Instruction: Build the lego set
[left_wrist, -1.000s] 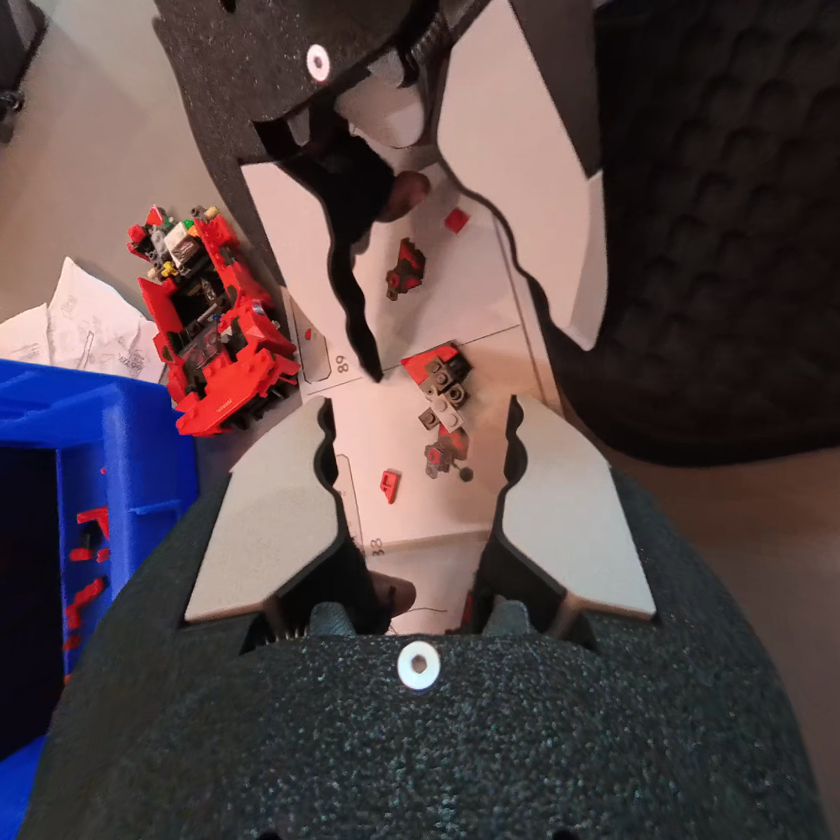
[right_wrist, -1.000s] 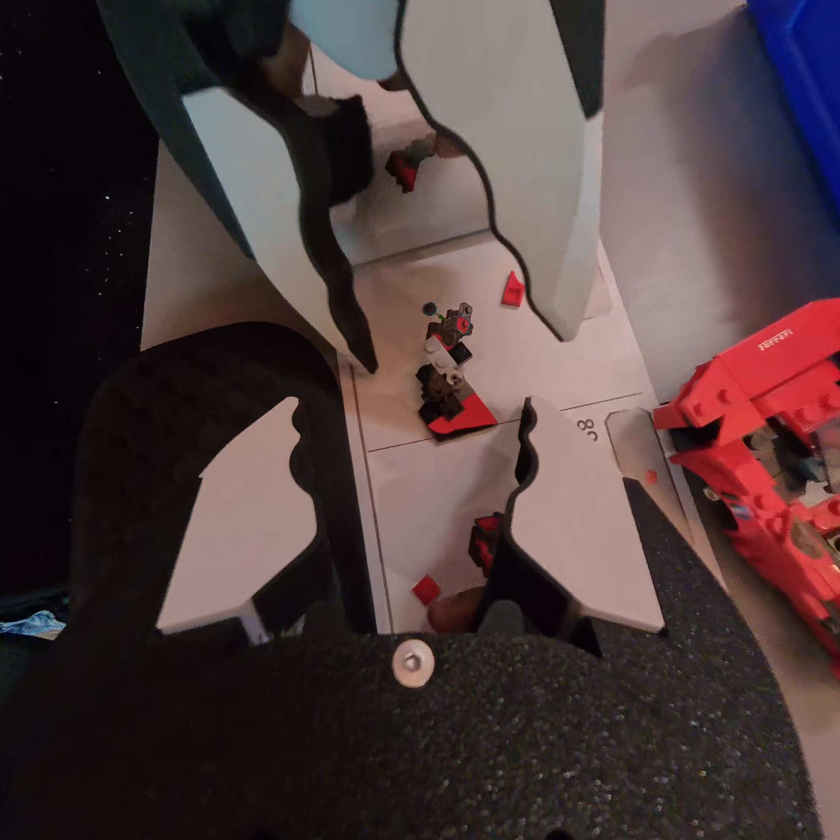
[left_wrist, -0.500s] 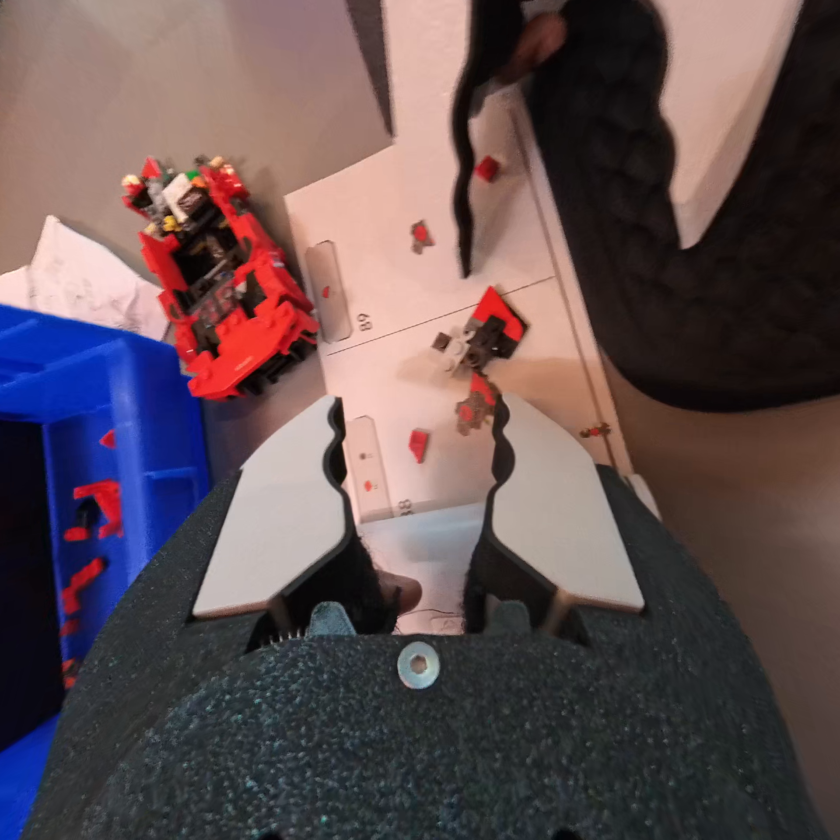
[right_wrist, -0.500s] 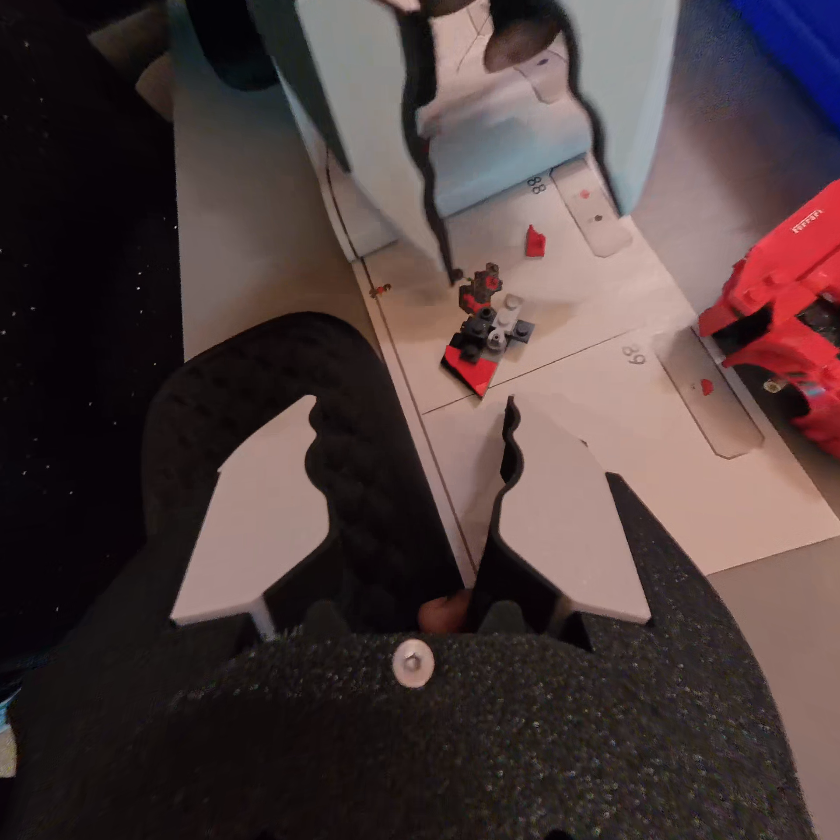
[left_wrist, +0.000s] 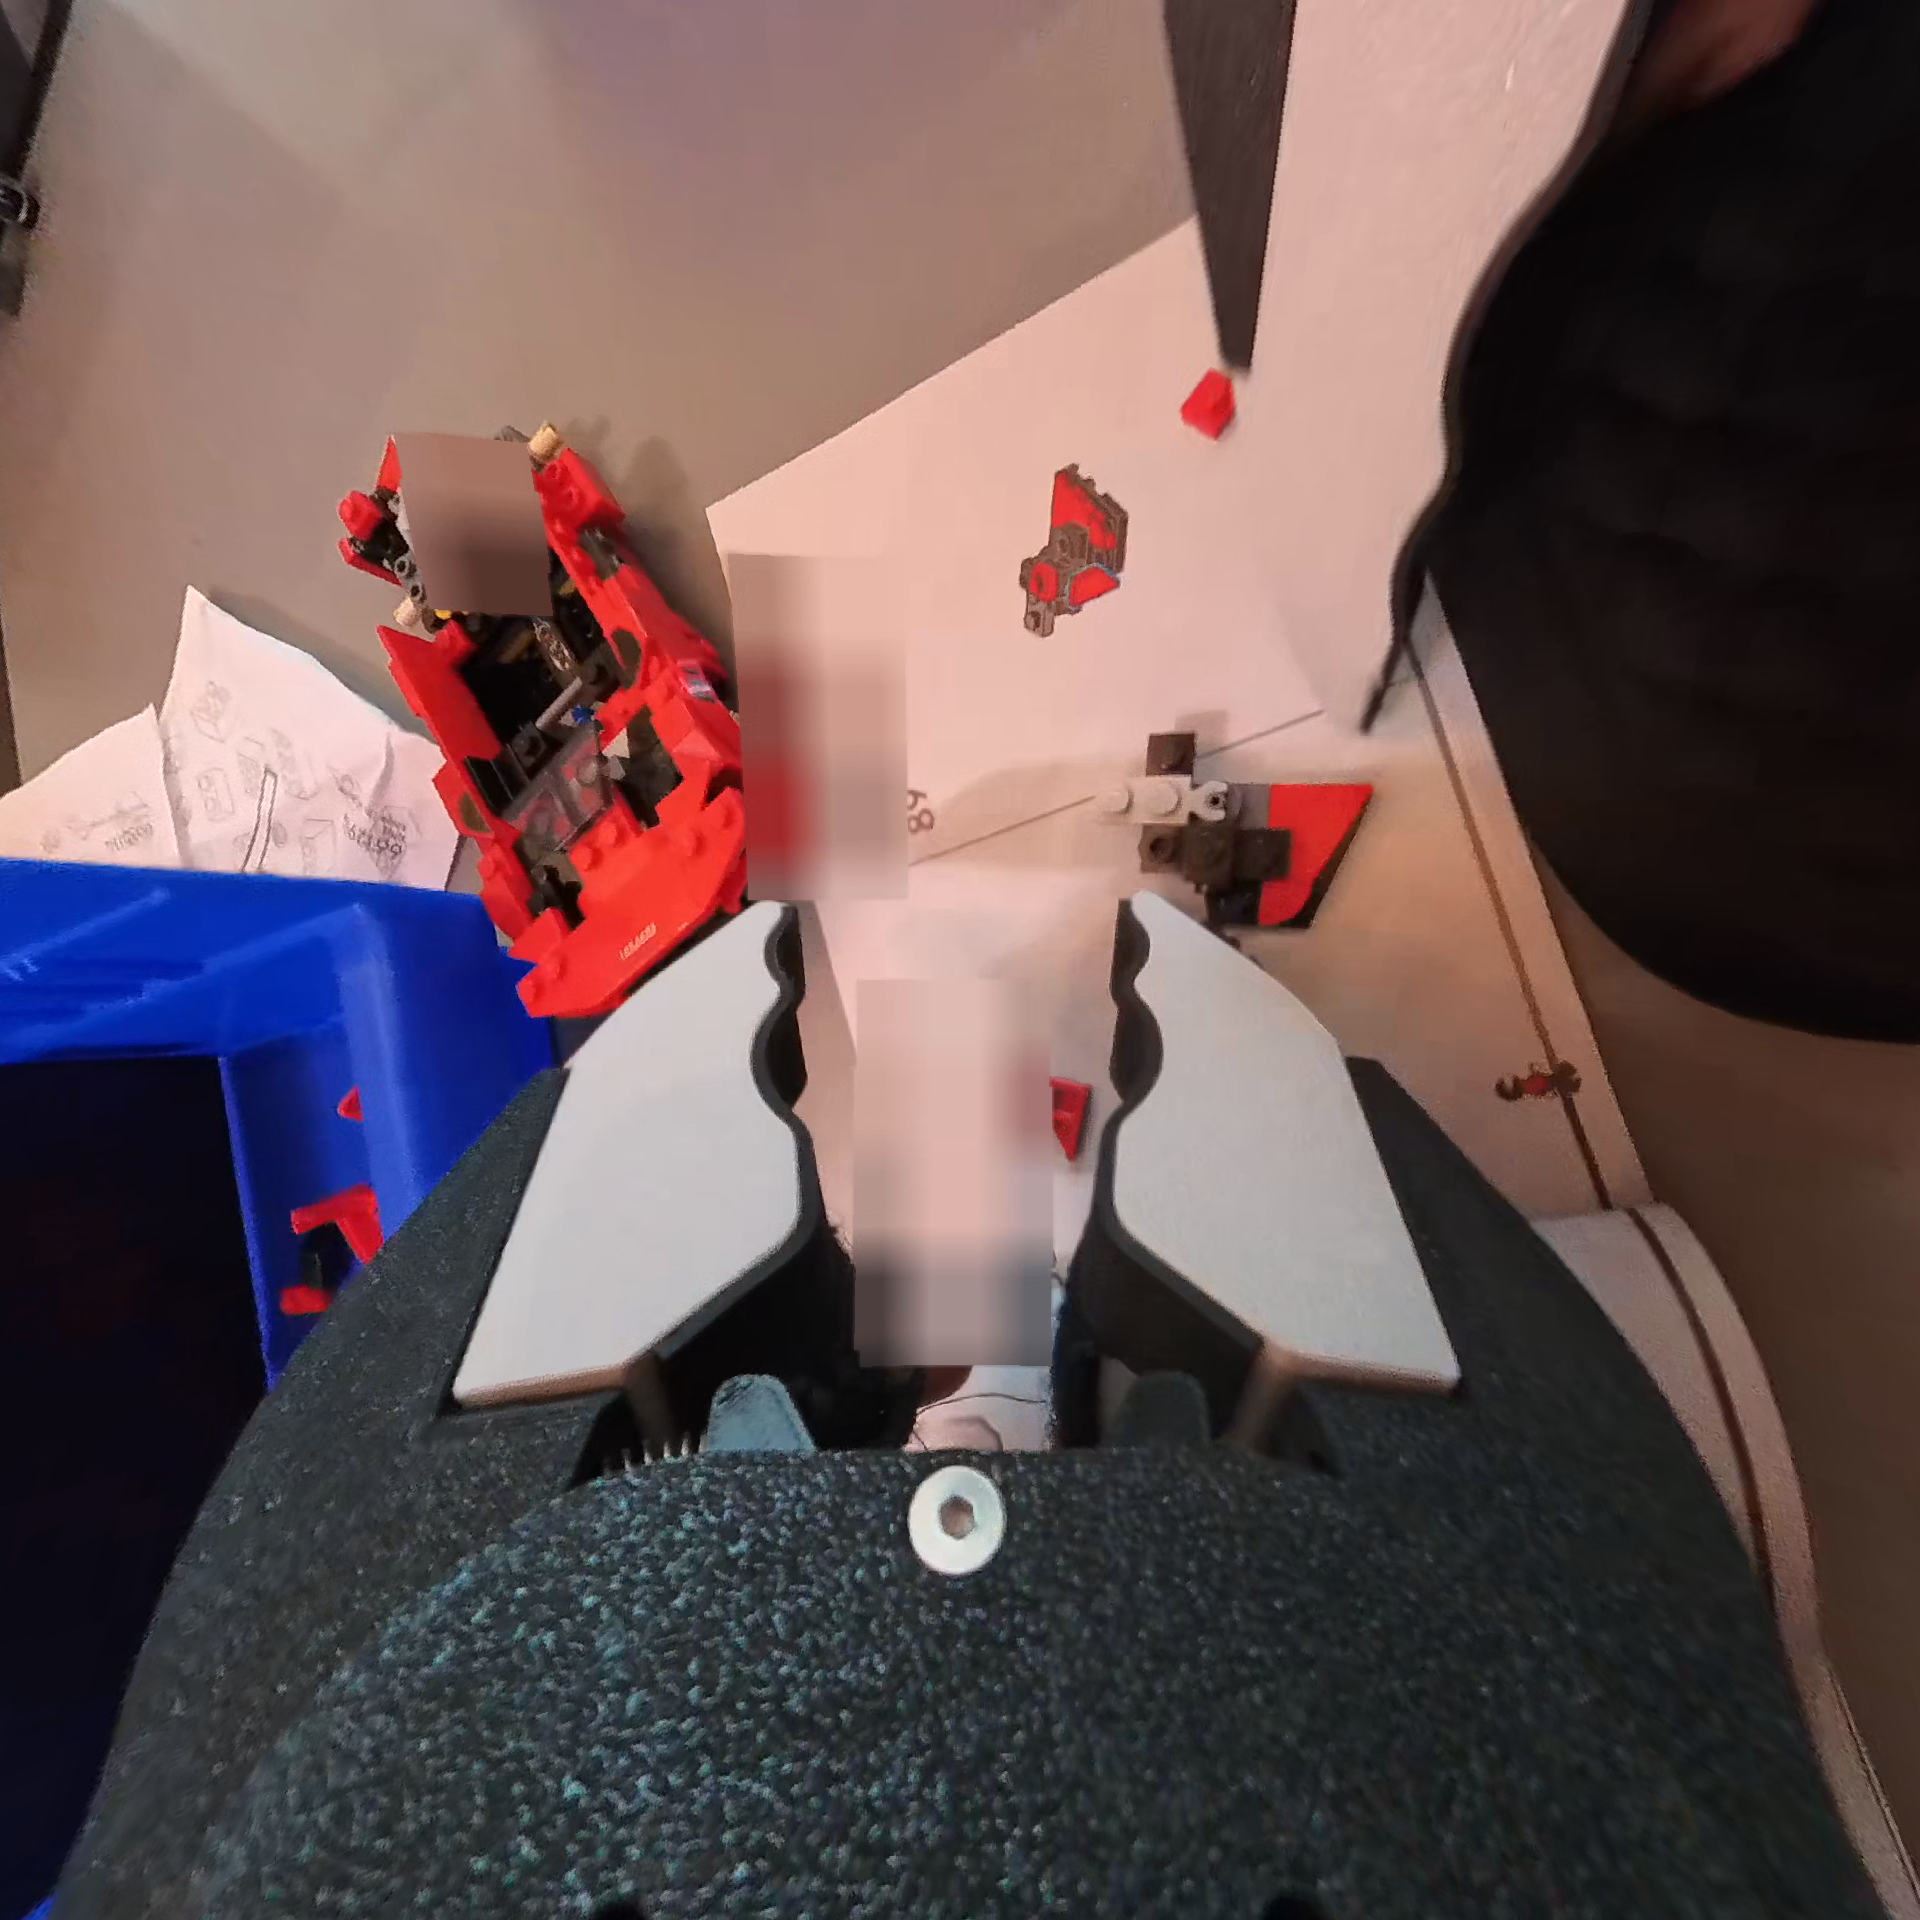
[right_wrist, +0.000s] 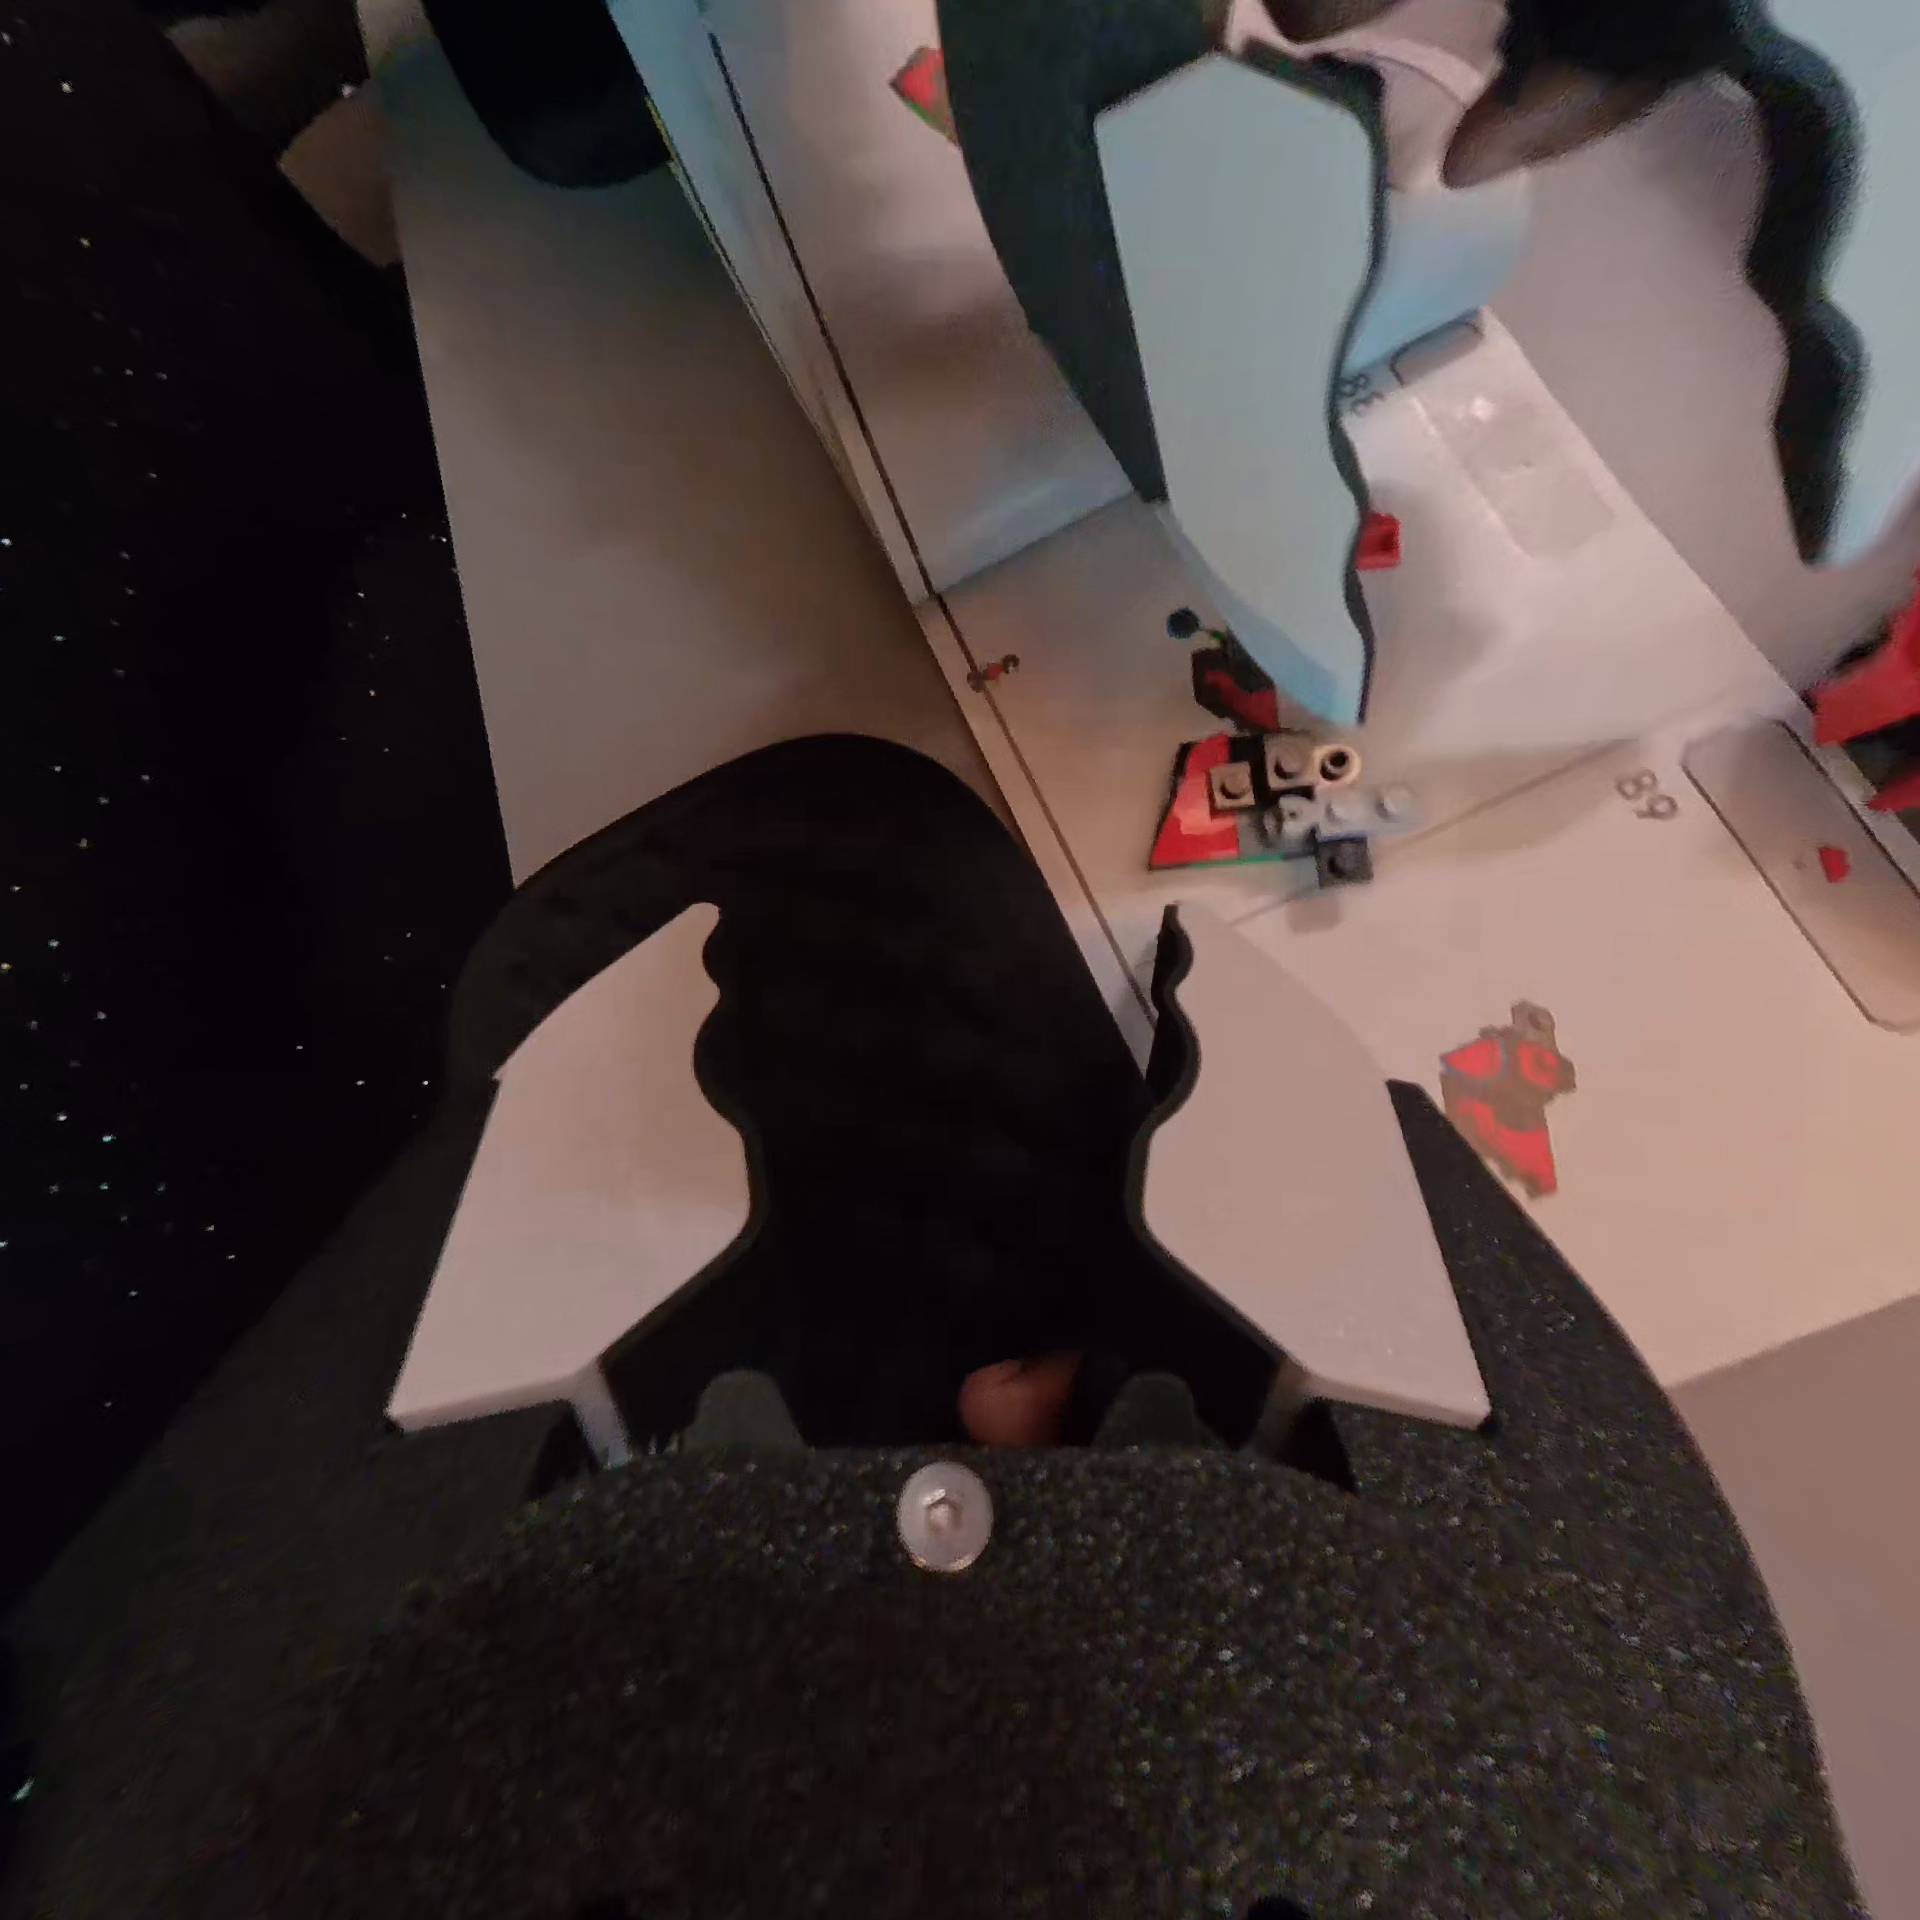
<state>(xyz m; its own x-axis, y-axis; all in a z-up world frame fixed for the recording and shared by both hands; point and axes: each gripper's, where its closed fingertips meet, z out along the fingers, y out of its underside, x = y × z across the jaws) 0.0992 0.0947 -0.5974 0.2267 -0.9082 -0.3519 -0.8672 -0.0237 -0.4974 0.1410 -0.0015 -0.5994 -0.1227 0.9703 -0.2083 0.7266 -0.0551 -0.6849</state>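
Red-black lego subassembly (left_wrist: 1236, 842) lies just beyond the open, empty left gripper (left_wrist: 956, 935).

**What sits on the table**

I see a grey table (left_wrist: 343, 260) carrying an open instruction booklet (left_wrist: 1039, 395), a half-built red car (left_wrist: 561, 717) just beside the booklet's edge, a blue bin (left_wrist: 260, 966) and a crumpled printed sheet (left_wrist: 239, 769) behind the bin. A small red-and-black assembly (right_wrist: 1273, 805) and 1 loose red brick (left_wrist: 1208, 400) lie on the booklet's pages.
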